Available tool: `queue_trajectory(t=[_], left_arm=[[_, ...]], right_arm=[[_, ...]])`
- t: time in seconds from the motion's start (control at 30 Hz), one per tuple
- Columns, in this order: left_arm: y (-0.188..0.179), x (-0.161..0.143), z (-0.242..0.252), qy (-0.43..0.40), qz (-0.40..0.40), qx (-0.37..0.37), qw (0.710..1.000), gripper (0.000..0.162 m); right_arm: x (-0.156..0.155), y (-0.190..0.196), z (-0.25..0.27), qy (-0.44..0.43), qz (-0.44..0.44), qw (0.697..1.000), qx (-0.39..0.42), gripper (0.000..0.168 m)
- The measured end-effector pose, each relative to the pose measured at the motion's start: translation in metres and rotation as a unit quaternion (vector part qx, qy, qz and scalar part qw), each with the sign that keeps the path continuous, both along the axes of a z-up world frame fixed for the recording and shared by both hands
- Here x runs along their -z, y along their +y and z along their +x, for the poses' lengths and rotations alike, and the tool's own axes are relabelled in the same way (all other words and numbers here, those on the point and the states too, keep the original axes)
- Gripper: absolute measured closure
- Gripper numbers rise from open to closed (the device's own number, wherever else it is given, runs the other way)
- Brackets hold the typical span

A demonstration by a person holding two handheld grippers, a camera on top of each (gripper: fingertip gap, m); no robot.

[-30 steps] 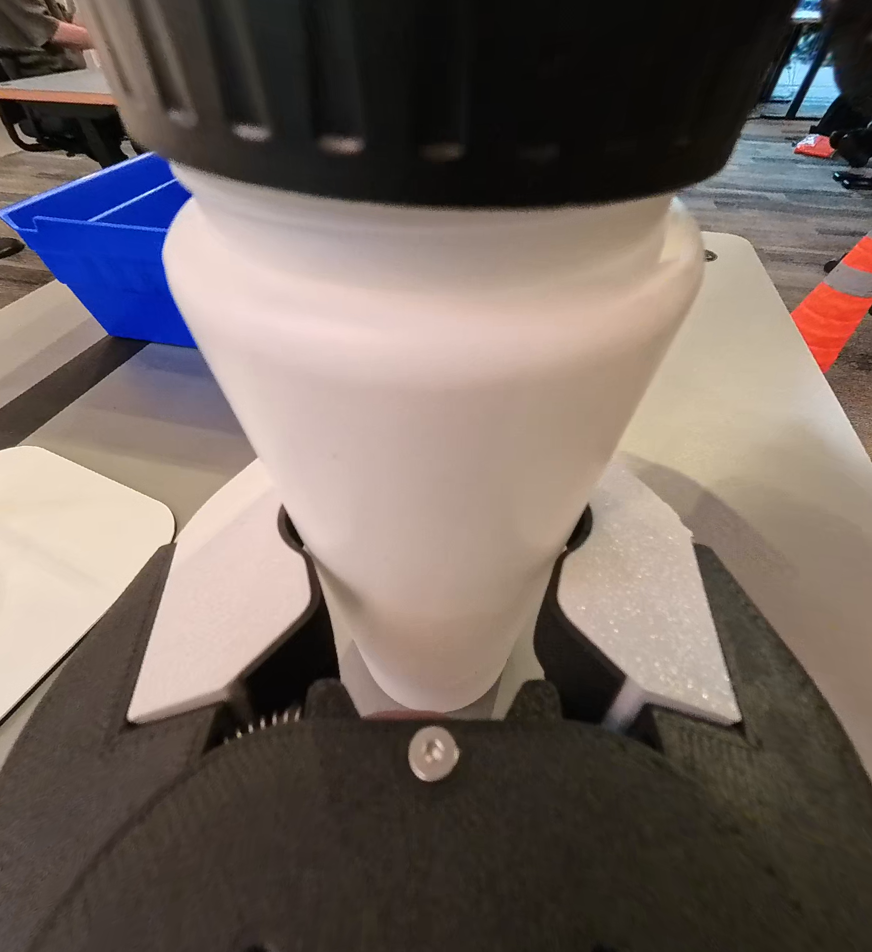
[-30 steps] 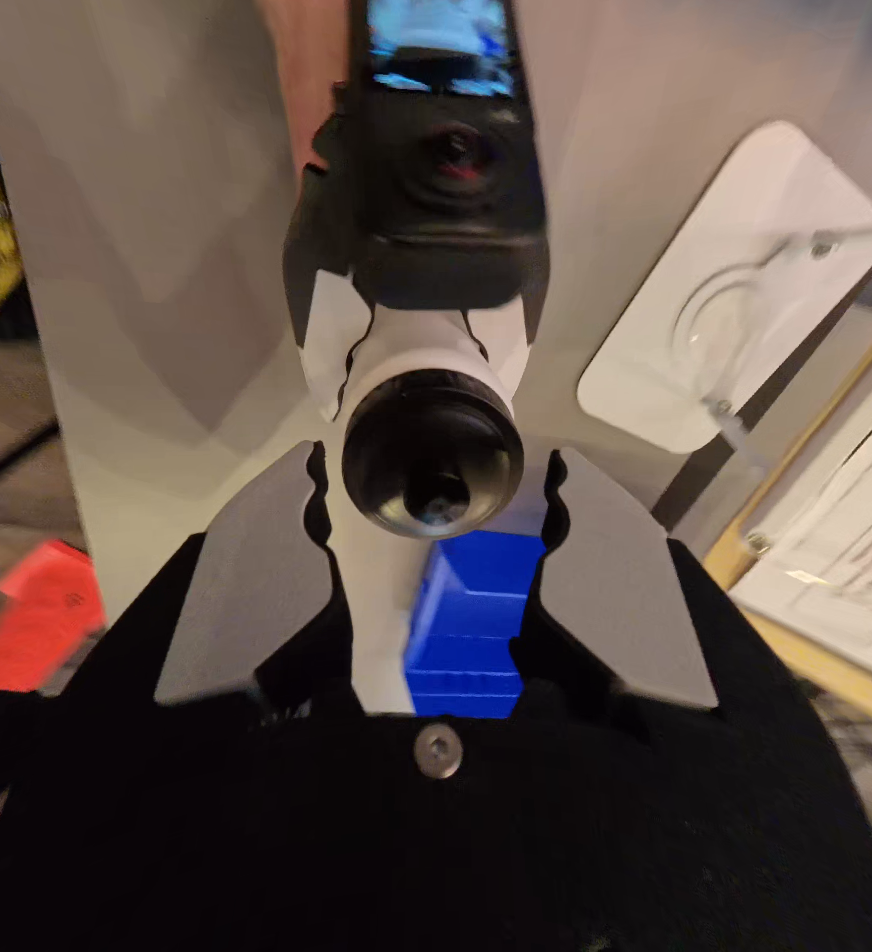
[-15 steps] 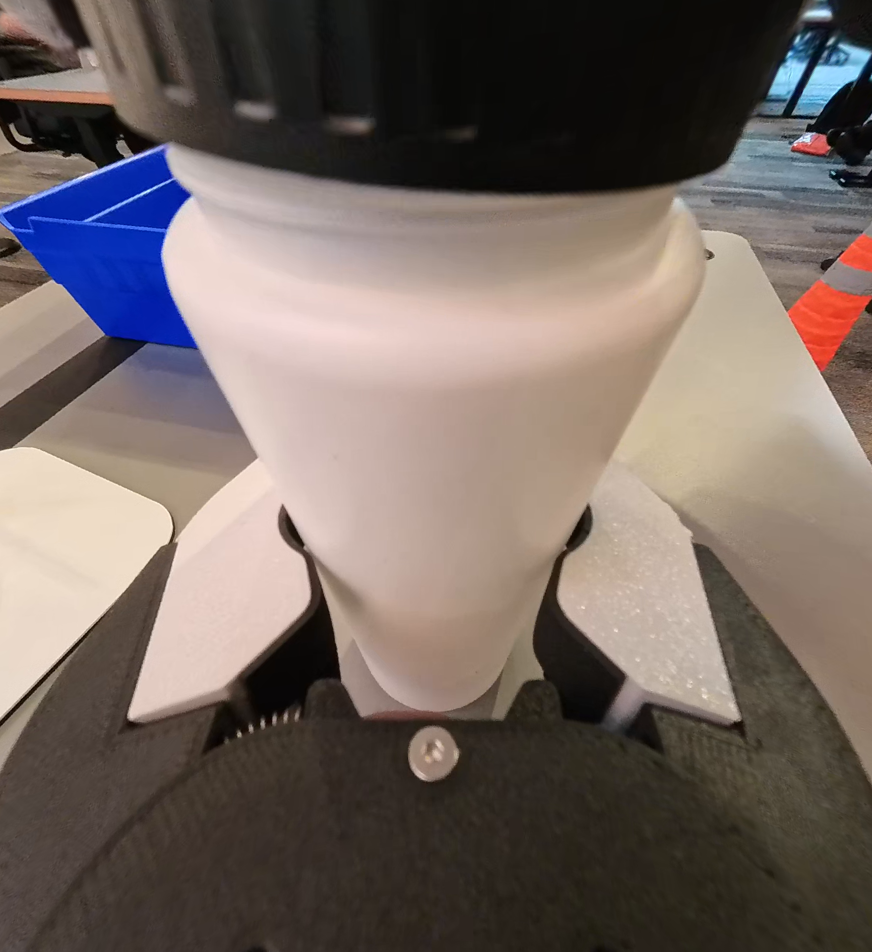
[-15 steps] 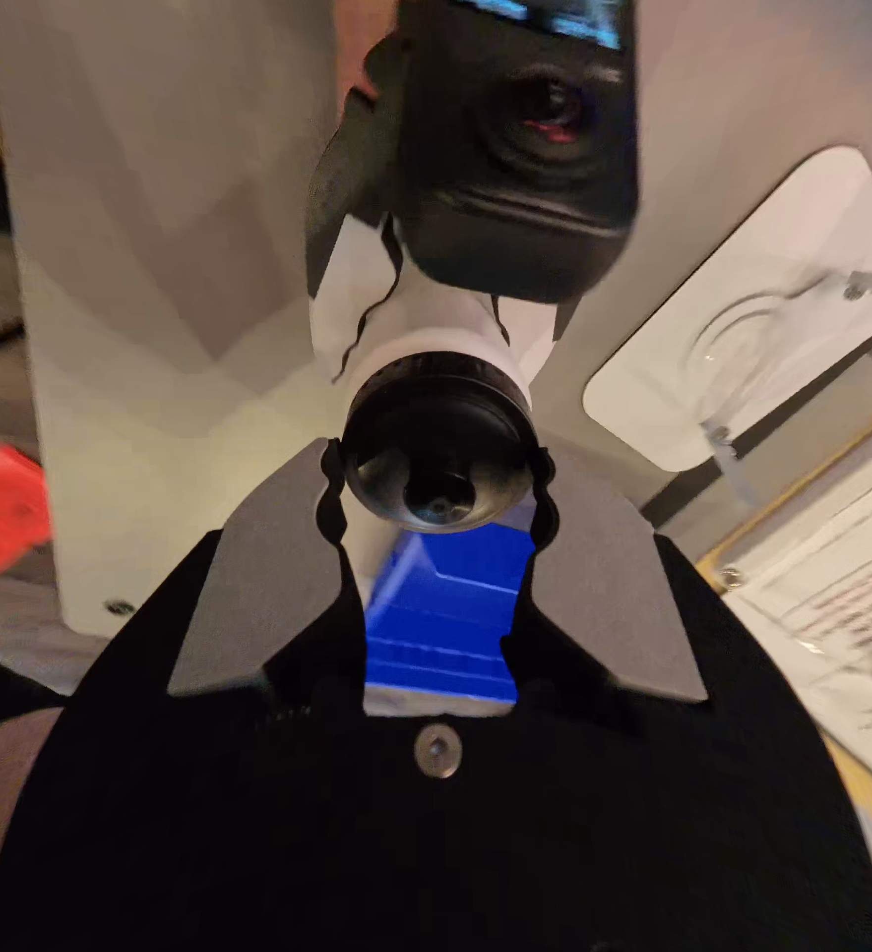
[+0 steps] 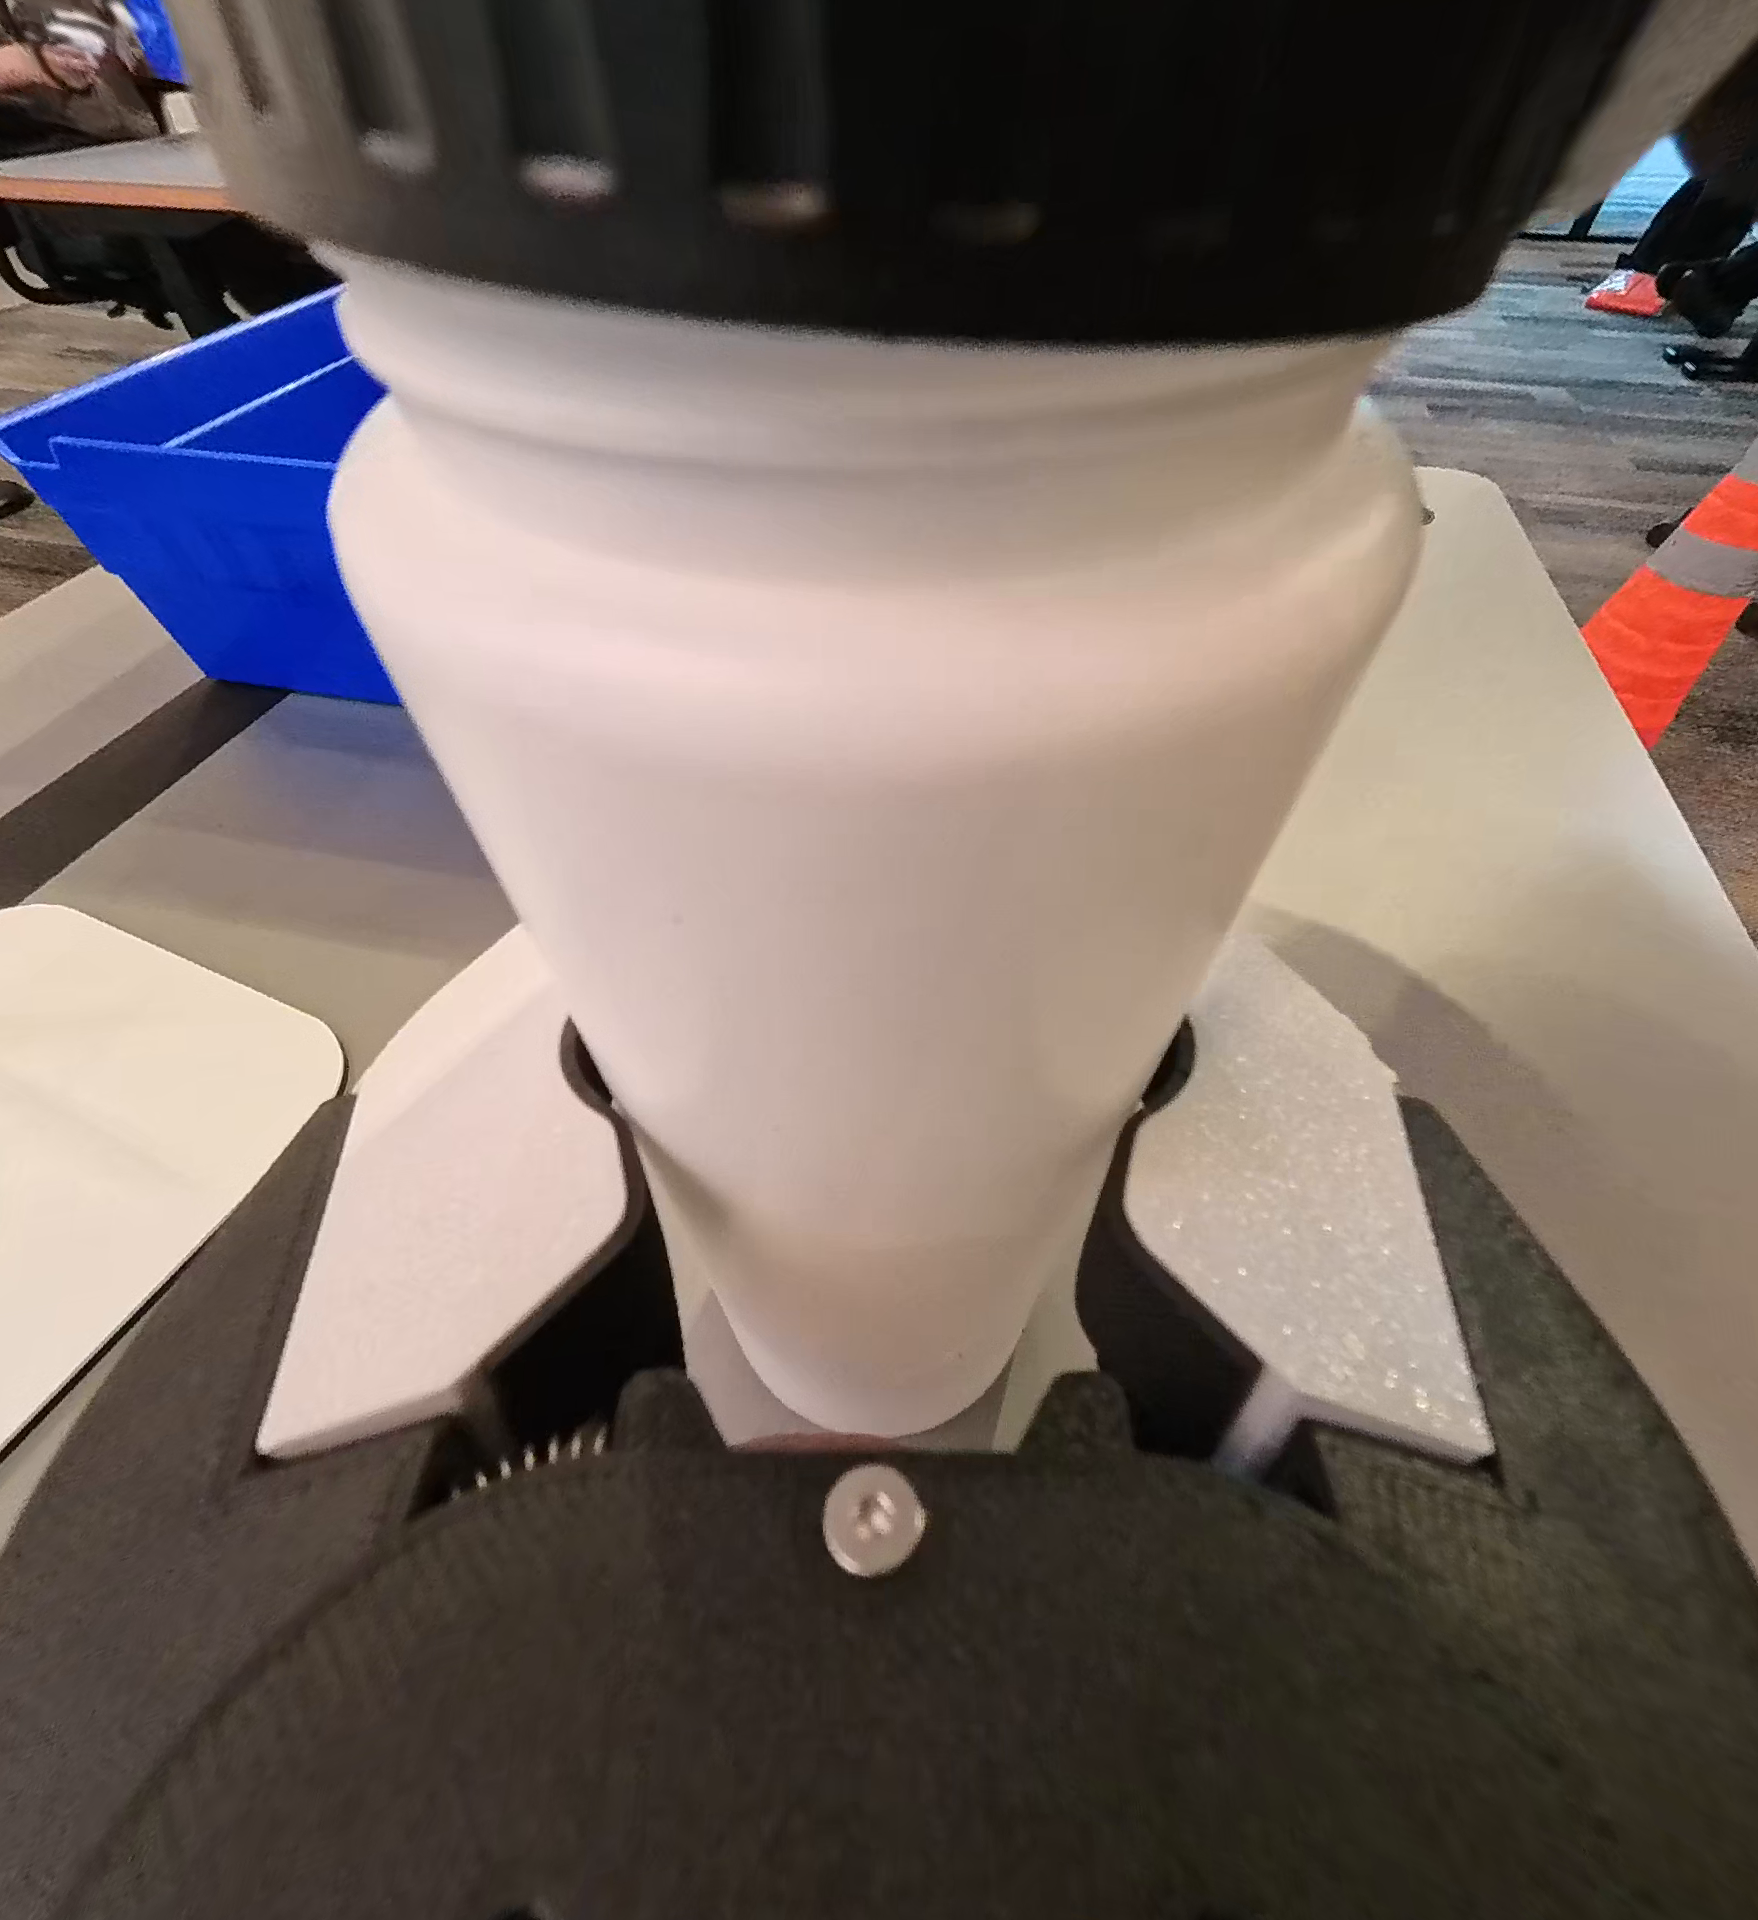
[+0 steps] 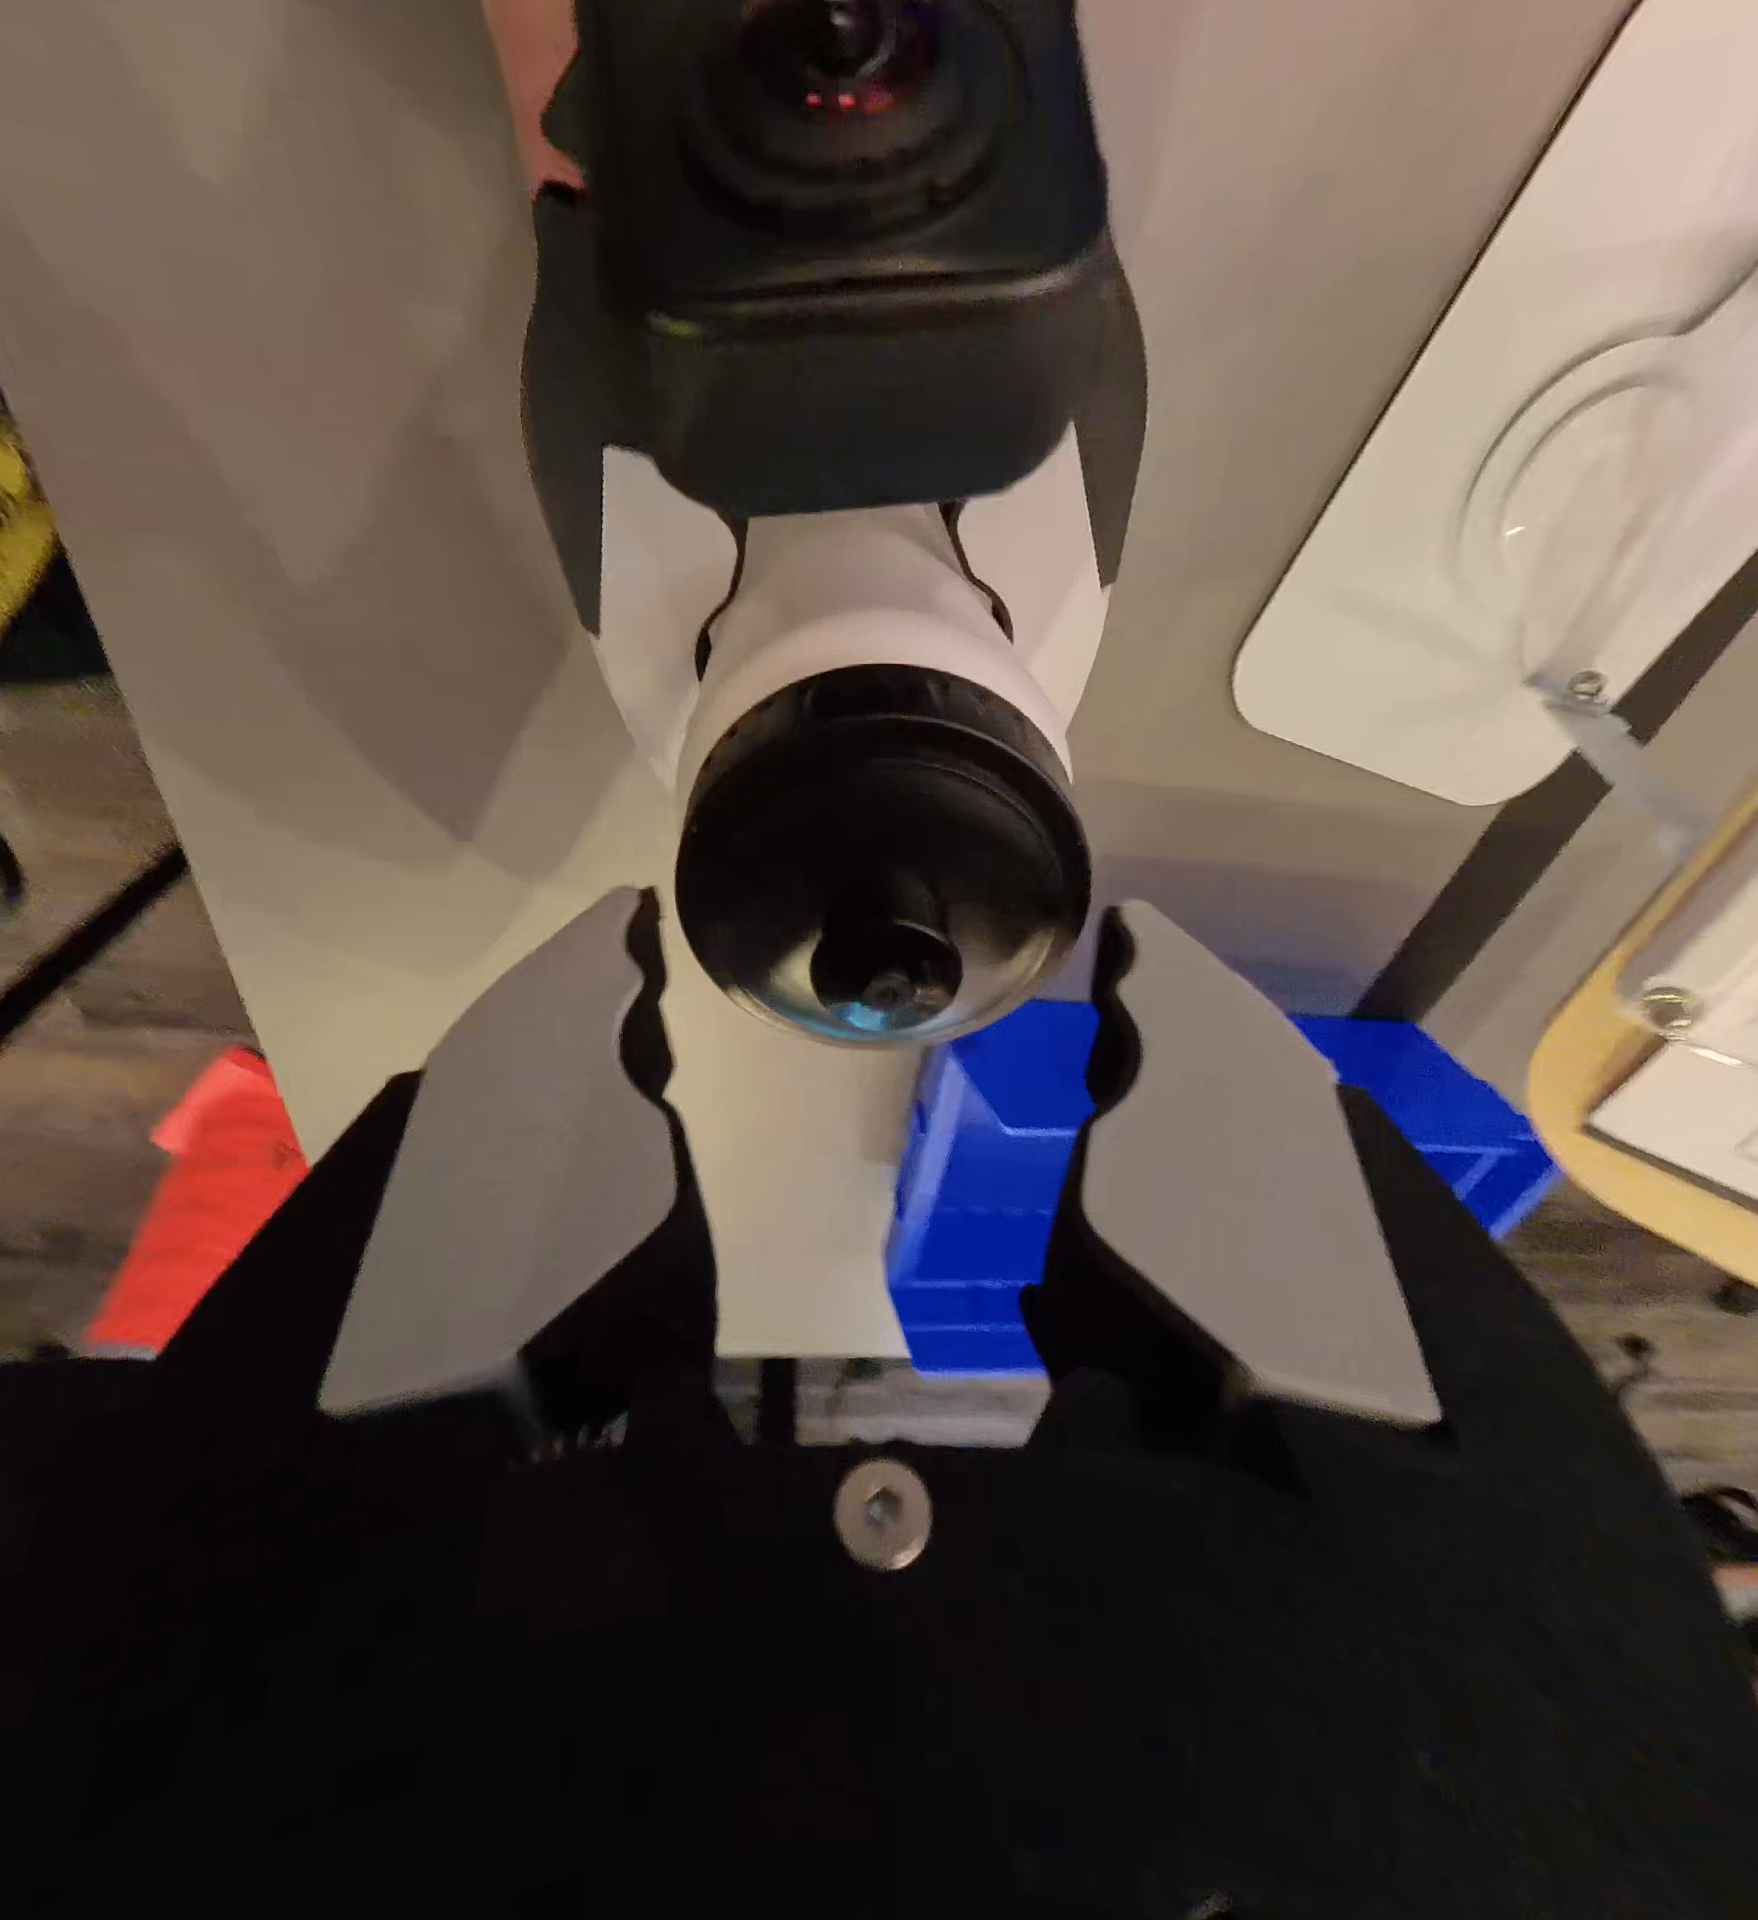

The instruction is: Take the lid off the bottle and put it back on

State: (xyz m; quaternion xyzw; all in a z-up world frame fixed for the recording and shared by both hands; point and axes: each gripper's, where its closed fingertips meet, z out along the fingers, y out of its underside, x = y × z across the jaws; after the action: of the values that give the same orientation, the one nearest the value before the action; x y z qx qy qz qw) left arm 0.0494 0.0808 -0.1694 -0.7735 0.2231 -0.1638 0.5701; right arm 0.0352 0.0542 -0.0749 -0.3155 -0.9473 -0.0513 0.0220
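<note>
A white bottle (image 5: 854,831) stands upright in my left gripper (image 5: 875,1049), which is shut on its lower body. The black ribbed lid (image 5: 854,135) sits on the neck, blurred, with a band of white thread (image 5: 854,395) showing under its rim. In the right wrist view I look down on the lid (image 6: 880,831). My right gripper (image 6: 875,935) has a fingertip against each side of the lid and is shut on it. The left gripper's camera (image 6: 833,208) shows just beyond the bottle.
A blue bin (image 5: 200,540) stands on the table (image 5: 1477,831) behind the bottle to the left and also shows in the right wrist view (image 6: 989,1195). A white tray (image 5: 75,1091) lies at the left. An orange cone (image 5: 1737,540) stands off the table's right edge.
My right gripper closed from open onto the lid, then turned with it. The lid now sits higher, with more neck thread showing. My left gripper kept its hold on the bottle.
</note>
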Motion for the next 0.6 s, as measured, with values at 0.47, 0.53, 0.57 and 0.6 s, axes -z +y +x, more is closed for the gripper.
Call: queue_trajectory(t=[0.47,0.53,0.57,0.6], left_arm=[[0.0,-0.001,-0.002,-0.006,-0.001,-0.001,1.0,0.063],[-0.001,-0.001,-0.003,-0.009,-0.001,-0.001,1.0,0.063],[-0.001,-0.001,-0.003,-0.009,-0.002,-0.002,1.0,0.063],[-0.001,-0.001,-0.004,-0.01,-0.002,-0.001,1.0,0.063]], right_arm=[[-0.002,0.007,-0.007,-0.023,0.18,0.951,-0.248,0.095],[-0.003,0.008,-0.01,-0.033,0.201,0.942,-0.268,0.095],[-0.003,0.007,-0.011,-0.034,0.197,0.941,-0.273,0.095],[-0.003,0.007,-0.011,-0.032,0.188,0.944,-0.271,0.095]])
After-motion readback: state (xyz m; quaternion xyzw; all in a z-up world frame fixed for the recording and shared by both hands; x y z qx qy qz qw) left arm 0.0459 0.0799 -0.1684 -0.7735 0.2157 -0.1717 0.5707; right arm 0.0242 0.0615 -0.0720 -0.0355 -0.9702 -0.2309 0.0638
